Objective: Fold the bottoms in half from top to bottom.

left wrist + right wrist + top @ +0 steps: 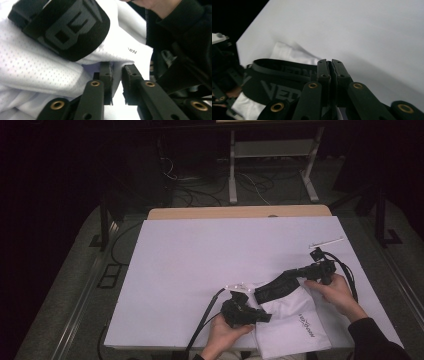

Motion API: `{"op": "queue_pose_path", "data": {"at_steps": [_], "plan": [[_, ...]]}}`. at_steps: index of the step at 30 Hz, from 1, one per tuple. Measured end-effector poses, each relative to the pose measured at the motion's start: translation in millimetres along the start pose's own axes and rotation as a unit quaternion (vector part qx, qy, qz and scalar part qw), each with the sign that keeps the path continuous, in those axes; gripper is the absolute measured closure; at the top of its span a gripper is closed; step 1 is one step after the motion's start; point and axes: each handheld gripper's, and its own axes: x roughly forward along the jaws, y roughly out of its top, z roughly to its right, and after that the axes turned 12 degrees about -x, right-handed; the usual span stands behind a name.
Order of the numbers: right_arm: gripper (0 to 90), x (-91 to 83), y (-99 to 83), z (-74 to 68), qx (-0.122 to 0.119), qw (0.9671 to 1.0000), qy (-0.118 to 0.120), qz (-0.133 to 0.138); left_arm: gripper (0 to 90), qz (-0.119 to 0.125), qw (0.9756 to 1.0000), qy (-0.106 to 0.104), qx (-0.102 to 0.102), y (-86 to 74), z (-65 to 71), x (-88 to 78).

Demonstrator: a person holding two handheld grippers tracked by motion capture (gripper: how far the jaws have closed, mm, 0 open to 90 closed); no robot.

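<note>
A white mesh garment point(295, 320) with a black lettered waistband point(277, 285) lies at the table's front right. My left gripper point(260, 316) is at the garment's left edge. In the left gripper view its jaws stand close together around a fold of the white fabric point(37, 70), with the waistband point(67, 27) above them. My right gripper point(302, 271) is shut on the waistband's far end and holds it up off the table. In the right gripper view the shut jaws pinch the waistband point(282, 80) at its edge, and white fabric point(287, 53) lies behind.
The white table point(210, 250) stretches bare to the left and back. A thin white stick point(326, 242) lies near the right edge. A wooden board edge point(240, 212) runs along the far side, with a metal stand point(272, 150) and cables on the floor beyond.
</note>
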Motion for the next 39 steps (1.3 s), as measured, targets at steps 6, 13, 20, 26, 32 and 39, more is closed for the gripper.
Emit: {"op": "queue_pose_path", "data": {"at_steps": [6, 13, 20, 26, 32, 39], "plan": [[84.6, -8.0, 0.7, -7.3, -0.012, 0.9998, 0.013, 0.012, 62.0, 0.014, 0.9985, 0.040, 0.035, -1.5, 9.9, -1.6], [84.6, -15.2, -1.4, -12.6, -0.018, 0.9993, 0.022, 0.024, 45.9, 0.026, 0.9971, 0.061, 0.038, -0.8, 14.2, -7.3], [84.6, -20.0, -5.0, -15.1, -0.018, 0.9991, 0.024, 0.029, 36.9, 0.039, 0.9953, 0.074, 0.048, -3.5, 18.2, -11.6], [84.6, -24.3, -7.1, -18.5, -0.023, 0.9989, 0.025, 0.033, 33.7, 0.052, 0.9951, 0.071, 0.046, 3.1, 16.7, -22.5], [84.6, -26.0, -9.1, -22.7, -0.027, 0.9987, 0.029, 0.031, 31.9, 0.064, 0.9942, 0.072, 0.047, 10.5, 16.9, -32.1], [84.6, -26.4, -13.7, -27.4, -0.030, 0.9986, 0.038, 0.022, 29.3, 0.066, 0.9950, 0.060, 0.044, 17.1, 15.3, -33.9]]}}
